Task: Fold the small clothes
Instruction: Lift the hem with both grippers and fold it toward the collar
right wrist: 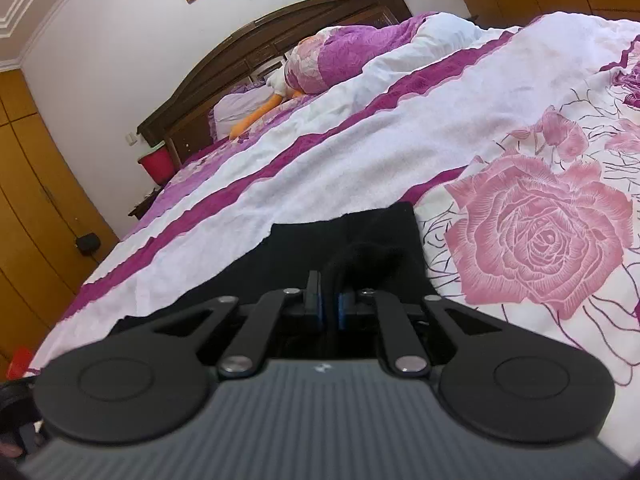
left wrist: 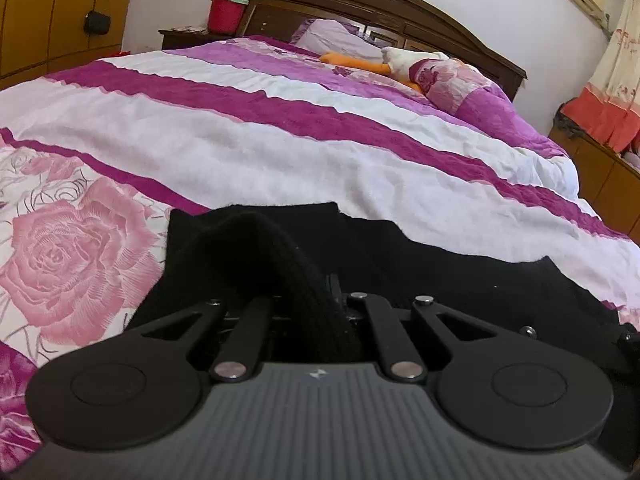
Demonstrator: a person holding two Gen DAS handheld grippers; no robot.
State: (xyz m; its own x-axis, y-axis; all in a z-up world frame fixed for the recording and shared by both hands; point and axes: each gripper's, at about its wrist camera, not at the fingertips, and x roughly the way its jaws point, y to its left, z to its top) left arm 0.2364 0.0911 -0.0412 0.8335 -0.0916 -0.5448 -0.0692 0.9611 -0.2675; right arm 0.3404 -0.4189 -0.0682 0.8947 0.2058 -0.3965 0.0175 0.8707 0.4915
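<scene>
A black knit garment [left wrist: 400, 256] lies flat on the bed's near edge; it also shows in the right wrist view [right wrist: 320, 236]. My left gripper [left wrist: 304, 300] is shut on a bunched fold of the black garment, which hides its fingertips. My right gripper [right wrist: 329, 300] is shut on another pinch of the same garment, its blue pads [right wrist: 318, 304] pressed on the cloth near the garment's right corner. Both grippers sit low over the cloth.
The bed carries a white and magenta striped quilt [left wrist: 248, 136] with pink rose print [right wrist: 540, 236]. Pillows and an orange and white plush toy [left wrist: 384, 62] lie by the wooden headboard [left wrist: 360, 4]. A red bucket [left wrist: 226, 14] stands on a nightstand. Wooden wardrobes [right wrist: 36, 184] line the wall.
</scene>
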